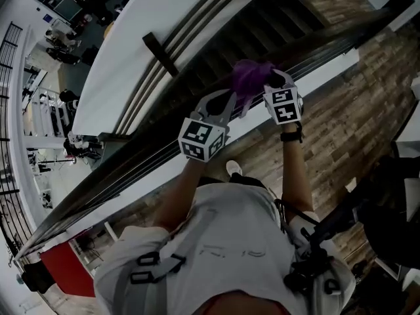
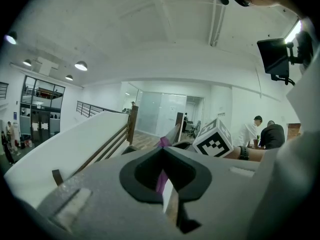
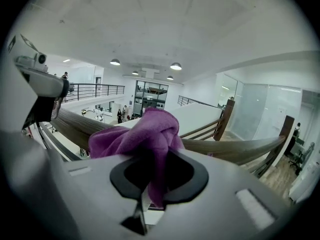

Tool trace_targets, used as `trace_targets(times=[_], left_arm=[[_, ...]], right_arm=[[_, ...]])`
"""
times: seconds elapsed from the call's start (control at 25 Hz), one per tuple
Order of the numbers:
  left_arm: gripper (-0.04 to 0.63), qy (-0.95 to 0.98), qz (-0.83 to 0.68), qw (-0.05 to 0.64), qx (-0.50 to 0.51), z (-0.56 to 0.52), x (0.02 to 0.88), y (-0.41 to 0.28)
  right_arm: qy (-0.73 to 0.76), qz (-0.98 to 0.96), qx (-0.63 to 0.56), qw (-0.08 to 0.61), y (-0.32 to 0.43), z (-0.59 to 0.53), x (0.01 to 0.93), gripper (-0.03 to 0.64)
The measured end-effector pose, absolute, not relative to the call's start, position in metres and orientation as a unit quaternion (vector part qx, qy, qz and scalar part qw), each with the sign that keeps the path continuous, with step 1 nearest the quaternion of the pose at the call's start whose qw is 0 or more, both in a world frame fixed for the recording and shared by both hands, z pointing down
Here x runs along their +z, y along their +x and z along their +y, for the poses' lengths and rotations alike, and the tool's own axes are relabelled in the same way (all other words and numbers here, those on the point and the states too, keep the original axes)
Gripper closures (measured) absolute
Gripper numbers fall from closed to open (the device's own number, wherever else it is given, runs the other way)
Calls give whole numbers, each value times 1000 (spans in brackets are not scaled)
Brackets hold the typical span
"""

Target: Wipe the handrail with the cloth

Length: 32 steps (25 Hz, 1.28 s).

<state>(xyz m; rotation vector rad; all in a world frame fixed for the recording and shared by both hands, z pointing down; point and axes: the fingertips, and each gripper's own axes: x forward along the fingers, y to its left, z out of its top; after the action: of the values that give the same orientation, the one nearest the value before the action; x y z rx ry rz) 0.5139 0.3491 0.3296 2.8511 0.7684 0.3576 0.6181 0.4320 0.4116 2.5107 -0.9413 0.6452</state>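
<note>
A purple cloth is bunched on top of the dark wooden handrail, which runs from lower left to upper right in the head view. My right gripper is shut on the cloth from the right. In the right gripper view the cloth covers the jaw tips, with the handrail just behind. My left gripper reaches in from the left. In the left gripper view a thin purple strip of the cloth is pinched between the shut jaws of the left gripper. The right gripper's marker cube sits beside it.
Beyond the rail a stairwell drops away beside a white sloped wall with its own rails. Wooden flooring lies on my side, with dark equipment at the right. Two people stand in the distance.
</note>
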Motion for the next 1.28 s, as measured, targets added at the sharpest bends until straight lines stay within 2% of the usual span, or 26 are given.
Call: trace_targets(times=[0.4, 0.6, 0.88, 1.28], left_arm=[[595, 955, 251, 78, 136, 377, 343, 510], [595, 970, 193, 77, 125, 338, 346, 491], [595, 992, 18, 79, 94, 194, 331, 405], [595, 958, -258, 110, 56, -6, 345, 177]], right_arm=[[903, -326, 214, 179, 651, 470, 412, 566], [902, -364, 178, 147, 636, 438, 404, 566], [807, -565, 127, 114, 509, 257, 373, 566], [642, -754, 70, 121, 288, 29, 368, 566]])
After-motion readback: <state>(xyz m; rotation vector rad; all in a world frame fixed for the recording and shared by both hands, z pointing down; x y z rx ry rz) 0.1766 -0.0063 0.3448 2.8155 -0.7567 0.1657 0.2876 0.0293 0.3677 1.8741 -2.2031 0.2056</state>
